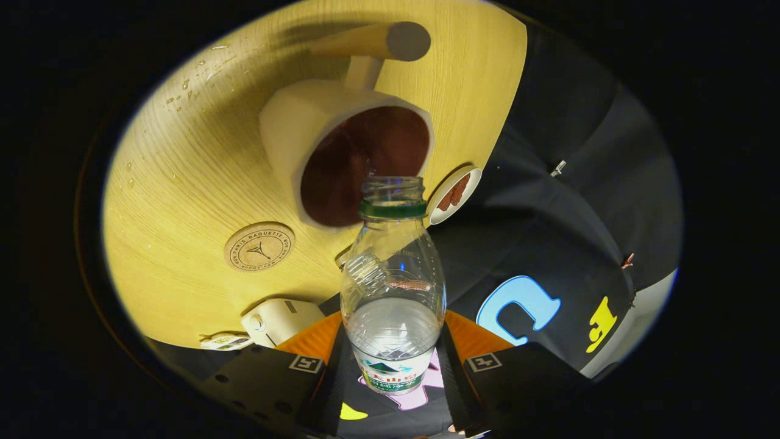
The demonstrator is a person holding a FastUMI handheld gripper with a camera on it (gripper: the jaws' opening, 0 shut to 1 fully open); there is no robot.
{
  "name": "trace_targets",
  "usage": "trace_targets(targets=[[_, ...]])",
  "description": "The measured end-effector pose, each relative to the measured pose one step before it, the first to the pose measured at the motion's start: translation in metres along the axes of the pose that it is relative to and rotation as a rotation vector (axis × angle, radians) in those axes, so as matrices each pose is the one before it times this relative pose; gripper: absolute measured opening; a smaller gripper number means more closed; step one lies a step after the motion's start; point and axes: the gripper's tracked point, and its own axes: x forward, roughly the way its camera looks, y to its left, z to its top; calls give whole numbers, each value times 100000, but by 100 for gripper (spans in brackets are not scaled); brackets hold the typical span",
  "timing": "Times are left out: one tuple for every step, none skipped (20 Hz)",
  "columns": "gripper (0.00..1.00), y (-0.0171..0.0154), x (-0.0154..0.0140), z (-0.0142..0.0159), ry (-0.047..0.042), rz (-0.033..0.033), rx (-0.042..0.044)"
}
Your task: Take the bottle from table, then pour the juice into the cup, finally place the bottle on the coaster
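Both fingers (334,372) I see clamped on the uncapped bottle (393,286), its mouth at the cup (347,155), the coaster (259,246) nearby on the tabletop (183,183).

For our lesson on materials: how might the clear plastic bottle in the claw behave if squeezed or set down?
The bottle, gripped by the claw, looks thin-walled, so it probably dents under pressure. Mostly empty, it is likely light. Tall and narrow, with no cap, it may tip and spill easily.
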Motion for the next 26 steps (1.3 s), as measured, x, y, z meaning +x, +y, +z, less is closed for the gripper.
trace_targets(targets=[[70, 177, 60, -225, 399, 298, -780], [70, 71, -109, -98, 377, 61, -944], [70, 89, 14, -148, 447, 248, -601], [70, 57, -26, -152, 440, 71, -290], [70, 141, -7, -208, 430, -10, -133], [70, 48, -77, -148, 562, -40, 126], [70, -95, -279, 71, 469, 10, 180], [70, -121, -229, -63, 578, 85, 148], [70, -122, -60, -63, 243, 122, 85], [70, 15, -88, -20, 58, 249, 224], [70, -20, -244, -22, 41, 427, 327], [70, 52, -148, 61, -30, 237, 674], [70, 45, -106, -8, 183, -30, 898], [70, 51, -224, 79, 117, -20, 513], [70, 43, -90, 148, 188, 120, 30], [70, 52, -19, -16, 341, 131, -123], [70, 68, -28, 76, 173, 147, 152], [70, 106, 37, 63, 147, 96, 502], [70, 4, -188, 94, 116, 276, 837], [70, 59, -87, -118, 213, -91, 1186], [70, 163, 75, -143, 192, 45, 1543], [70, 185, -81, -228, 372, 44, 2057], [70, 332, -133, -234, 581, 737, 3047], [70, 548, -21, -415, 923, 1469, 4289], [70, 486, -393, -432, 1337, 1618, 5234], [70, 408, -361, -470, 1008, 1650, 6095]])
